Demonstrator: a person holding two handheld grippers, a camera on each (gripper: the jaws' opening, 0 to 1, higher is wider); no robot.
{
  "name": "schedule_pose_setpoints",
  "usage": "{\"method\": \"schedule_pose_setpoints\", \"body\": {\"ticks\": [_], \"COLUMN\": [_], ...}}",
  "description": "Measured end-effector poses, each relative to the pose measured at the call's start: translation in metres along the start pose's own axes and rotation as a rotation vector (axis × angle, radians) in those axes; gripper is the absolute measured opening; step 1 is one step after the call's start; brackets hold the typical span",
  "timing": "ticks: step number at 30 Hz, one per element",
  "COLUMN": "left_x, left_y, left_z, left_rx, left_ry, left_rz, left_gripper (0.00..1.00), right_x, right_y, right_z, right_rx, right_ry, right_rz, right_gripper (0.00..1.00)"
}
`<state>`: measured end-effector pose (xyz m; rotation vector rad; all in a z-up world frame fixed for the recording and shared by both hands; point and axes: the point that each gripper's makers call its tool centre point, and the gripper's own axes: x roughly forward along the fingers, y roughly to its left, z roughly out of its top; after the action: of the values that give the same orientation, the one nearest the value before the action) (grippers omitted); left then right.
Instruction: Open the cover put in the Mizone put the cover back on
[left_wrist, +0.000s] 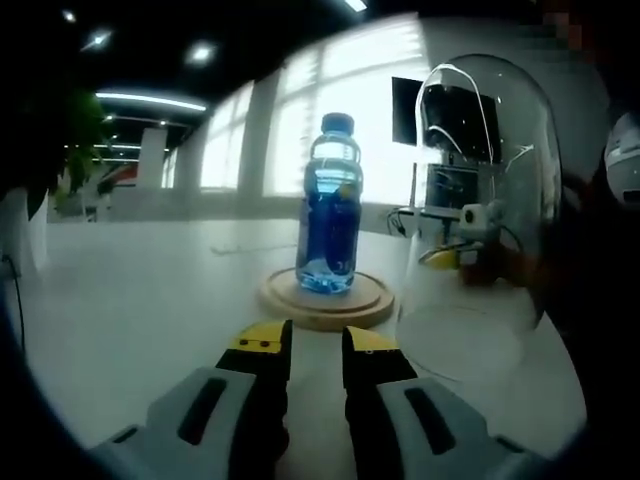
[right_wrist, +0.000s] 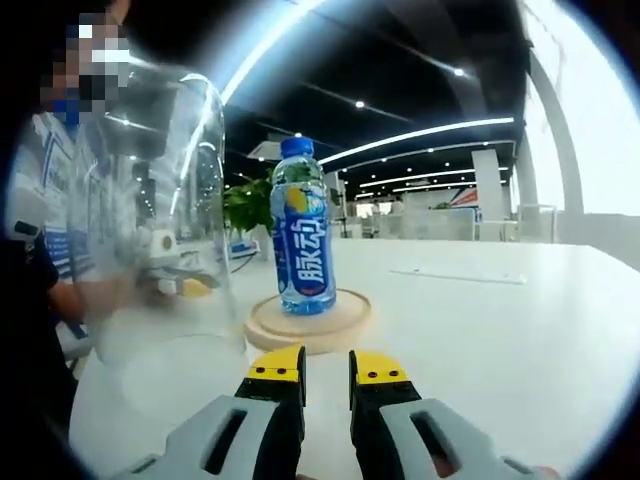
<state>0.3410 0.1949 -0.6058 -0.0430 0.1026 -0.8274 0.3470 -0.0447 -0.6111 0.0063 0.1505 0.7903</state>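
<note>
1. Bottle (left_wrist: 329, 210) (right_wrist: 302, 228) stands upright on a round wooden base (left_wrist: 326, 301) (right_wrist: 309, 322), near the middle of the white desk (left_wrist: 130, 310) (right_wrist: 520, 340). Blue cap on; blue label with white characters faces the right gripper view.
2. Glass cover (left_wrist: 480, 210) (right_wrist: 165, 220), a clear dome, is off the base. It stands on the desk just beside the base, upright, open end down.
3. Left hand-held gripper (left_wrist: 316, 345): yellow-tipped jaws apart with a narrow gap, nothing between them. It sits low over the desk, short of the base, pointed at the bottle.
4. Right hand-held gripper (right_wrist: 326, 365): jaws likewise a little apart, empty, just short of the base rim, aimed at the bottle.
5. Seen through the glass: a blurred yellow-tipped gripper (left_wrist: 455, 250) (right_wrist: 180, 283) in each view; whose, hard to tell through the distortion.
6. Person in a blue-and-white top (right_wrist: 45, 200) behind the cover.
7. Windows (left_wrist: 370, 110) behind; plant (right_wrist: 250, 205) beyond the bottle.
</note>
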Motion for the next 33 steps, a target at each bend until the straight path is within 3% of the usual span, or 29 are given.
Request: {"method": "schedule_pose_setpoints", "body": {"ticks": [33], "left_x": [-0.0003], "left_y": [-0.0068], "left_z": [0.0021], "left_rx": [-0.003], "left_ry": [-0.007], "left_rz": [-0.032], "left_gripper": [0.17], "right_x": [-0.0003], "right_y": [0.0013], "right_z": [0.0012], "right_rx": [0.003], "right_ry": [-0.006], "right_rz": [0.004], "right_gripper": [0.11]}}
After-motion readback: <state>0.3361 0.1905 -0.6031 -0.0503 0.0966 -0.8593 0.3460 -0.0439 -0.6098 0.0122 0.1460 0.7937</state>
